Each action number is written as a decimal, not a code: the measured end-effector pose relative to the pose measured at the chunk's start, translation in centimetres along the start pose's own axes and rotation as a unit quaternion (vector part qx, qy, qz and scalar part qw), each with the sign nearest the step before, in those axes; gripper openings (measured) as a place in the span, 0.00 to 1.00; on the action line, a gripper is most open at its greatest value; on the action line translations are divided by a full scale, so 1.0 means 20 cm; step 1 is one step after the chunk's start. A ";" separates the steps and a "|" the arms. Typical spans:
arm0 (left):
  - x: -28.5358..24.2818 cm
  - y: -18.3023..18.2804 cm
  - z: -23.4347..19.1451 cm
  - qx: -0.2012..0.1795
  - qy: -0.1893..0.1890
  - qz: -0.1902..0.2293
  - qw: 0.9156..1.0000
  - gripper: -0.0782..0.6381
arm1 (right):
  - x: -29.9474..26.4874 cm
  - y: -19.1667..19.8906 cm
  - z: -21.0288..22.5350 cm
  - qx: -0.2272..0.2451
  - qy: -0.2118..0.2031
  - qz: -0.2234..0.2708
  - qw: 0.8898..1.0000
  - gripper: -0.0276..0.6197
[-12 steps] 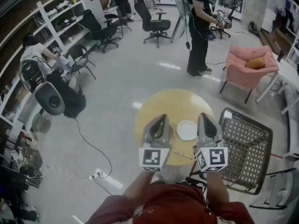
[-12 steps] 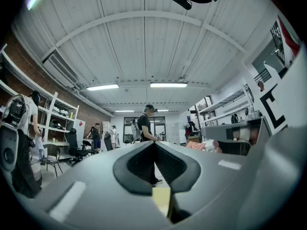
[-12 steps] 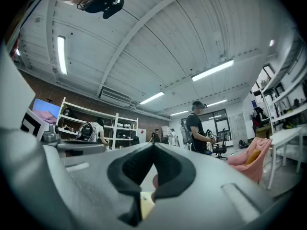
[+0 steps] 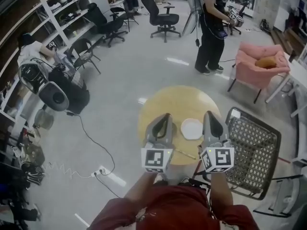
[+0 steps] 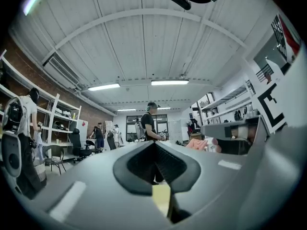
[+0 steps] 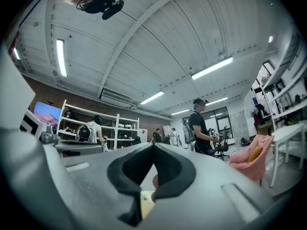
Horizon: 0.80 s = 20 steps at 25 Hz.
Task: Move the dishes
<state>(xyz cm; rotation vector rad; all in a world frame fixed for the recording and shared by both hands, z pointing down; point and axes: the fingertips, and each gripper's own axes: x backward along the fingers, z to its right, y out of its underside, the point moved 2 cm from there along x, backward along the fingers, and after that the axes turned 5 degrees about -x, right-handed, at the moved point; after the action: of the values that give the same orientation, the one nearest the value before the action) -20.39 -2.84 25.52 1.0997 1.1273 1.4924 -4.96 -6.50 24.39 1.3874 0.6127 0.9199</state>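
Plate (image 4: 192, 129) lies on the table (image 4: 165, 102) between the left gripper (image 4: 165, 116) and right gripper (image 4: 209, 114), both with jaws pressed together and empty; it looks light, stiff, slippery and probably breakable, best pinched at its rim.

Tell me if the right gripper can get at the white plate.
Likely yes: the plate lies bare on the round table beside the right gripper, nothing between them; its shut jaws must open first.

No words or numbers can be read anywhere. The square markers (image 4: 156, 159) on the left gripper (image 4: 166, 116) and the right gripper (image 4: 209, 114) are only black-and-white patterns, not letters.
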 end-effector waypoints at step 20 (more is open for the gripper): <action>-0.03 0.08 0.44 -0.012 0.008 -0.046 0.999 0.12 | 0.25 0.10 0.38 -0.029 0.016 -0.032 0.999 0.05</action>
<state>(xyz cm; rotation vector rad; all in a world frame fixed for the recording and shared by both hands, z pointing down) -11.93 -2.49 28.57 1.0084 1.1525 1.4412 3.67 -6.61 28.05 1.2960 0.6471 0.9028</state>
